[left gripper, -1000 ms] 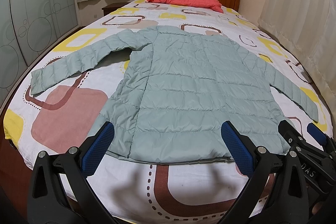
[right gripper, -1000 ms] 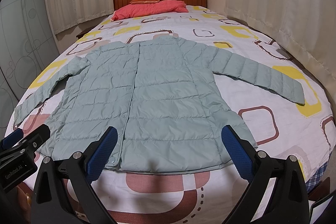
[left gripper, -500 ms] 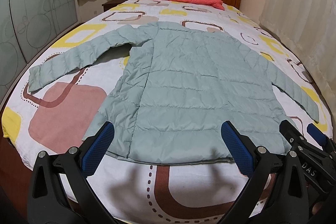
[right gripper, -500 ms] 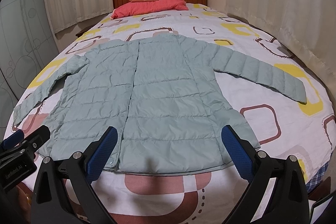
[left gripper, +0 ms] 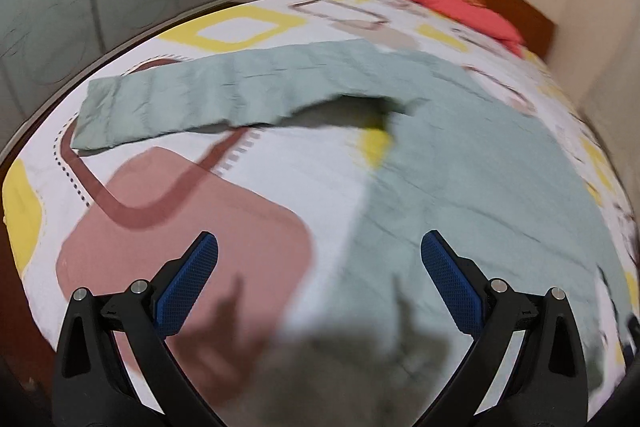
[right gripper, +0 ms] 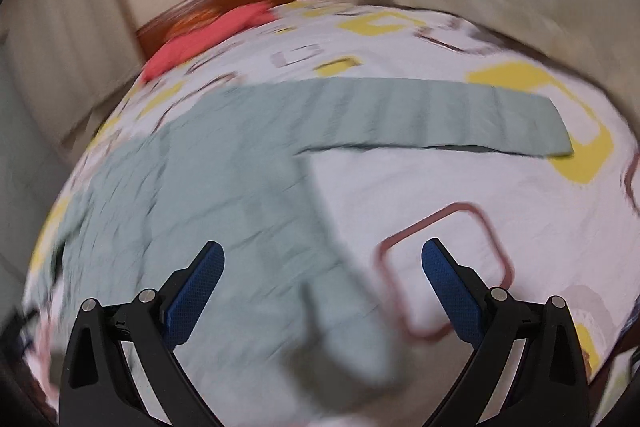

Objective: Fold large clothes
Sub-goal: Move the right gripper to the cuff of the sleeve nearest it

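Across the left wrist view, a pale green quilted jacket (left gripper: 472, 163) lies flat on a bed (left gripper: 304, 163) covered by a white sheet printed with yellow, pink and brown rounded squares. One sleeve (left gripper: 208, 103) stretches out to the left, its cuff near the bed's edge, while the jacket's body fills the right half of the picture, blurred by motion. The left tongs (left gripper: 316, 281) hang over the lower part of the bed with their blue-padded fingers (left gripper: 188, 283) spread wide, holding nothing; the left pad sits over a pink patch of sheet and the right pad over the jacket's body. A red pillow (left gripper: 452, 3) rests by the wooden headboard (left gripper: 516, 3) at the far end. From the right wrist view, which is heavily blurred, the same jacket (right gripper: 208, 163) covers the left and middle of the bed (right gripper: 400, 195), and its other sleeve (right gripper: 440, 115) reaches out to the right across a yellow square. The right tongs (right gripper: 322, 285) are also spread wide and empty, the left pad above the jacket's body and the right pad above bare sheet beside the hem corner. The red pillow (right gripper: 204, 39) shows at the upper left.
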A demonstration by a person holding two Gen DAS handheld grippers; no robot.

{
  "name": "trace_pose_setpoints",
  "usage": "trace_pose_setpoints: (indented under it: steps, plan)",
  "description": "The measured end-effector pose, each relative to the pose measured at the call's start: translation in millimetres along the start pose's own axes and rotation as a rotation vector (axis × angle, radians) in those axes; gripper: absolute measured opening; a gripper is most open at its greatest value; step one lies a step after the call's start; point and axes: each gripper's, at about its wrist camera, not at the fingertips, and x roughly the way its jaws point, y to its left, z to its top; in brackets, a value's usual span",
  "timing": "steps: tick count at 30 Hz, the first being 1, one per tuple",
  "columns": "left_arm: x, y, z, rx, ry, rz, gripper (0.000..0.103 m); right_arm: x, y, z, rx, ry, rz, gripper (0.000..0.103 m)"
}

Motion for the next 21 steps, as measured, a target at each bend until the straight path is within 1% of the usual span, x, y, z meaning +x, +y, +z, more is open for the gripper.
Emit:
trace_pose_setpoints:
  steps: [2, 4, 5, 6, 8, 10, 11, 12, 15, 17, 21]
  plan:
    - [16.9, 11.7, 7.8, -0.035, 0.005, 0.016, 0.101, 12.9, -27.3, 12.2, 0.082, -0.003, -0.007, 0.098]
    - [35.3, 23.8, 14.4, -0.074, 0.018, 0.040, 0.101, 29.9, -64.9, 25.2, 0.198, -0.003, 0.007, 0.098]
    - [42.1, 29.3, 16.5, -0.095, 0.024, 0.042, 0.101, 34.9, -73.7, 28.4, 0.233, 0.002, 0.011, 0.098]
    - [49.3, 35.1, 18.2, -0.120, 0.035, 0.044, 0.101, 42.5, -91.9, 33.1, 0.295, 0.003, 0.023, 0.098]
    - [58.9, 43.3, 20.2, -0.152, 0.048, 0.047, 0.101, 51.5, -110.8, 37.7, 0.368, -0.006, 0.045, 0.097]
    - [61.0, 48.1, 21.8, -0.159, 0.018, 0.057, 0.101, 61.2, -126.9, 40.7, 0.430, -0.003, 0.059, 0.083]
    - [61.0, 47.9, 22.5, -0.147, 0.005, 0.074, 0.101, 66.5, -134.3, 41.6, 0.462, 0.002, 0.070, 0.068]
    - [62.5, 48.6, 23.1, -0.144, 0.000, 0.079, 0.101, 71.7, -141.2, 41.9, 0.493, 0.013, 0.074, 0.065]
    - [61.3, 49.4, 20.4, -0.149, -0.021, 0.075, 0.101, 83.5, -161.5, 39.3, 0.598, 0.009, 0.114, 0.065]
    - [63.6, 51.9, 20.9, -0.151, -0.031, 0.072, 0.101, 84.4, -167.0, 40.6, 0.637, -0.033, 0.149, 0.065]
    - [68.5, 55.5, 29.1, -0.162, -0.039, 0.093, 0.101, 84.7, -180.9, 47.4, 0.690, -0.110, 0.142, 0.065]
